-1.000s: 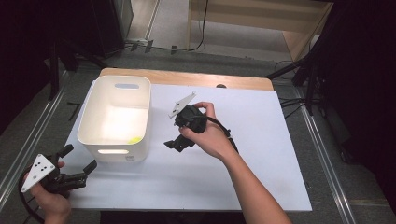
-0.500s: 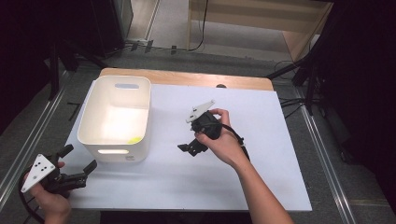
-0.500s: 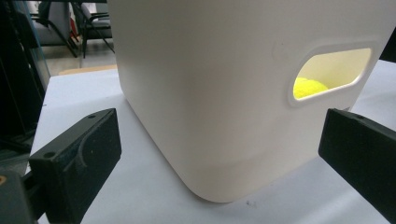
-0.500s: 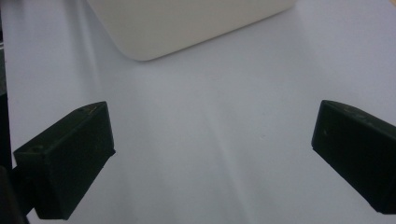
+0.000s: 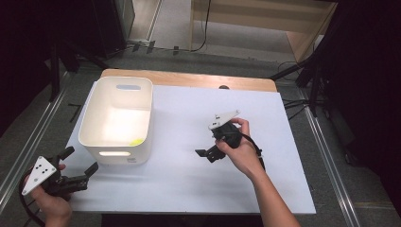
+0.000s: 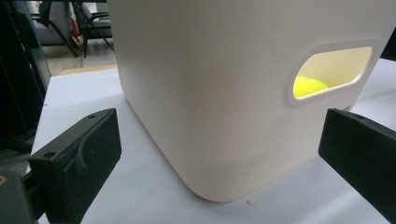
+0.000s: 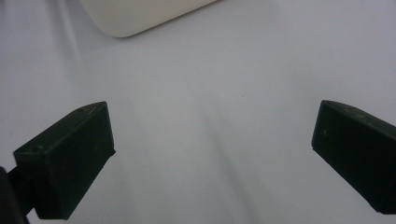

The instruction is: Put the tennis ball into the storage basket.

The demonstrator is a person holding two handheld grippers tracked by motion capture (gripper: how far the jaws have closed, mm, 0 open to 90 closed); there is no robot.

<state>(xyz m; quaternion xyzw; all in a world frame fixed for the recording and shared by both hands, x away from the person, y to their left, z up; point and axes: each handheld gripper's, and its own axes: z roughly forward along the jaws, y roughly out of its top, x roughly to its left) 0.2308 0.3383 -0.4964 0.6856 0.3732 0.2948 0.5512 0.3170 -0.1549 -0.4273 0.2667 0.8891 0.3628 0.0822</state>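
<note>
My 2 grippers are black; the left gripper [image 5: 78,163] and right gripper [image 5: 206,153] each carry a grey 3-cornered plate and trail a black cable.

A deep white plastic bin [image 5: 118,118] with cut-out handles stood on the left part of the white-topped table [image 5: 189,179], toward its far edge. A small yellow-green ball [image 5: 136,141] lay inside it, near the front wall. The left gripper [image 5: 78,166] sat at the table's near left corner, in front of the bin. The right gripper [image 5: 204,154] was right of the bin, near the table's middle.
</note>
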